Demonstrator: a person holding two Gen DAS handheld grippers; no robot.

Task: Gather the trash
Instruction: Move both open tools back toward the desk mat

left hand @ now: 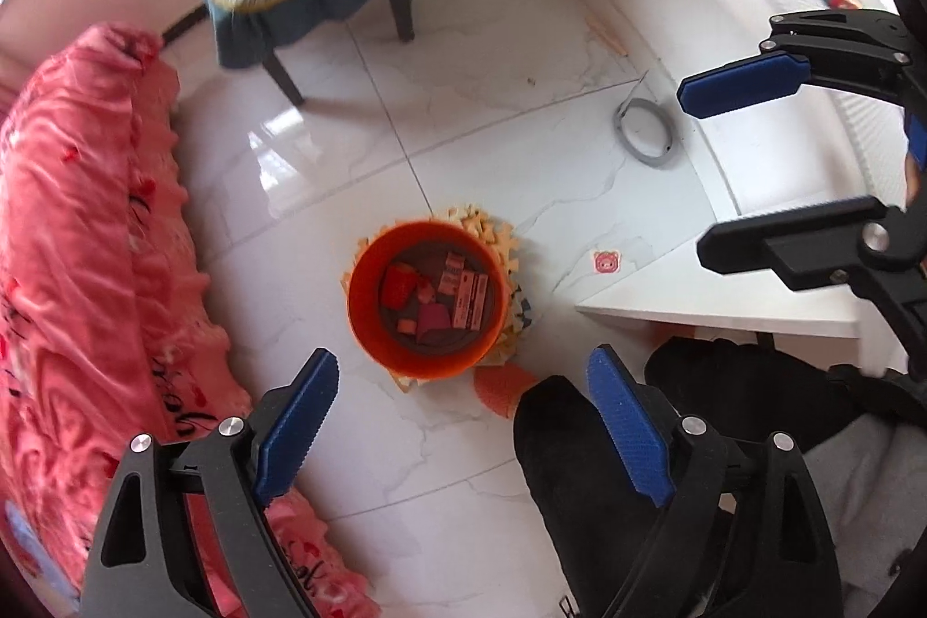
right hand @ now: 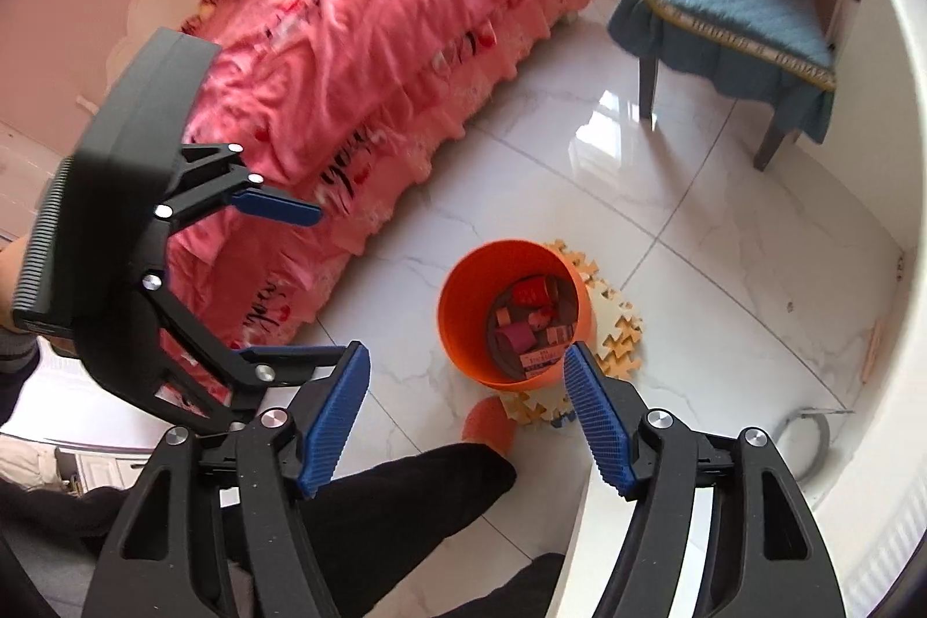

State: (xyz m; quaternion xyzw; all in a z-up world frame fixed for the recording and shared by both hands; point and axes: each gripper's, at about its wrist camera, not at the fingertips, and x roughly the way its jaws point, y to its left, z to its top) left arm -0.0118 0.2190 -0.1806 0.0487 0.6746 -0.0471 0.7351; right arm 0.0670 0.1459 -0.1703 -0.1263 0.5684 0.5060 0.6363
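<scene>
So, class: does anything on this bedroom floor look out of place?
Yes. A grey ring lies loose on the tiles beside the white desk, and the orange bin sits on scattered jigsaw foam mat pieces rather than on bare floor.

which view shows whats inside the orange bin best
The left wrist view: it looks almost straight down into the orange bin, so the small boxes and red scraps on its bottom show. The right wrist view sees the bin at a slant, its near wall and a tool finger covering part of the contents.

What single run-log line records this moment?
left tool: open, empty | right tool: open, empty | round orange plastic bin: upright on floor, trash inside
</scene>
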